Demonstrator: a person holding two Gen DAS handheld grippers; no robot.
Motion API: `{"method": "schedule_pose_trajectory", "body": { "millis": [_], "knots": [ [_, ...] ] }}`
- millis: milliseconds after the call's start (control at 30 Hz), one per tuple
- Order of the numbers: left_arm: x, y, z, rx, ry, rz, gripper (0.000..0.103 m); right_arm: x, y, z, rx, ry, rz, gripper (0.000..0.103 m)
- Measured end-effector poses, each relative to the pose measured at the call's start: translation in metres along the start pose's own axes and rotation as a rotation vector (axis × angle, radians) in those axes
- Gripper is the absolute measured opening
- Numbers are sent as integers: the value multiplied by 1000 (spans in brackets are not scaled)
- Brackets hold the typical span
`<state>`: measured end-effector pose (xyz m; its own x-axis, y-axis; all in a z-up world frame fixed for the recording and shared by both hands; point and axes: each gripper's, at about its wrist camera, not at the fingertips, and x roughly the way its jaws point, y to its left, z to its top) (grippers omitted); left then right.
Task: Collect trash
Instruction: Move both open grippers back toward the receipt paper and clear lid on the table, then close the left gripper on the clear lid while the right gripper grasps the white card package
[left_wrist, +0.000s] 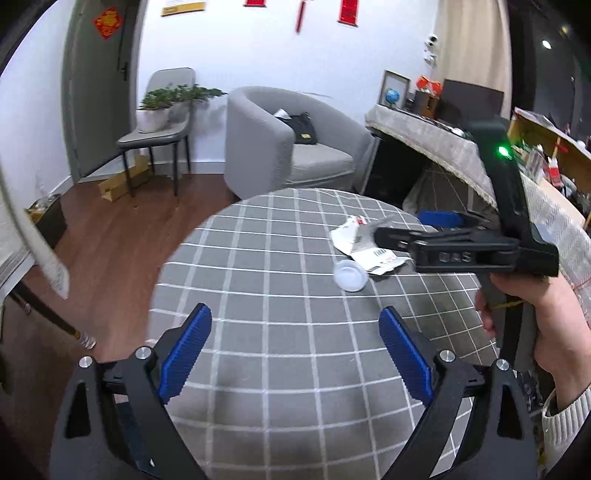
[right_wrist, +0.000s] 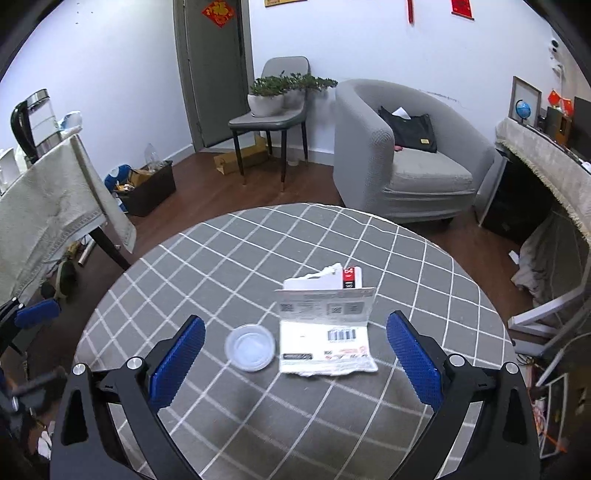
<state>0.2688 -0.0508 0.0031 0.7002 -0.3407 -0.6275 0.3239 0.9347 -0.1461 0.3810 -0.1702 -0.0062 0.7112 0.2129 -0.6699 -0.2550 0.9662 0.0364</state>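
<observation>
Right wrist: torn wrapper lies between claw pads.

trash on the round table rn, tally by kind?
Clear plastic lid: 1
Torn paper packaging: 1 (may be several scraps; cannot tell)
Total: 2

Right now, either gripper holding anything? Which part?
Nothing held. The left gripper and right gripper are both open and empty above the table; the clear lid and torn packaging lie untouched.
</observation>
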Motion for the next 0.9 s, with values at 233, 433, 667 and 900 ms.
{"method": "schedule_pose_trajectory", "body": {
  "millis": [233,433,667,900],
  "knots": [
    [41,-12,-1,20,59,-25,94,33,-9,4,-6,40,-15,99],
    [63,-21,2,40,91,-50,91,50,-11,8,-1,51,-15,99],
    [81,-25,7,56,112,-73,85,58,-12,11,-20,75,-35,76],
    [93,-31,9,78,133,-84,77,50,-24,15,-1,39,-18,76]
  ]
}}
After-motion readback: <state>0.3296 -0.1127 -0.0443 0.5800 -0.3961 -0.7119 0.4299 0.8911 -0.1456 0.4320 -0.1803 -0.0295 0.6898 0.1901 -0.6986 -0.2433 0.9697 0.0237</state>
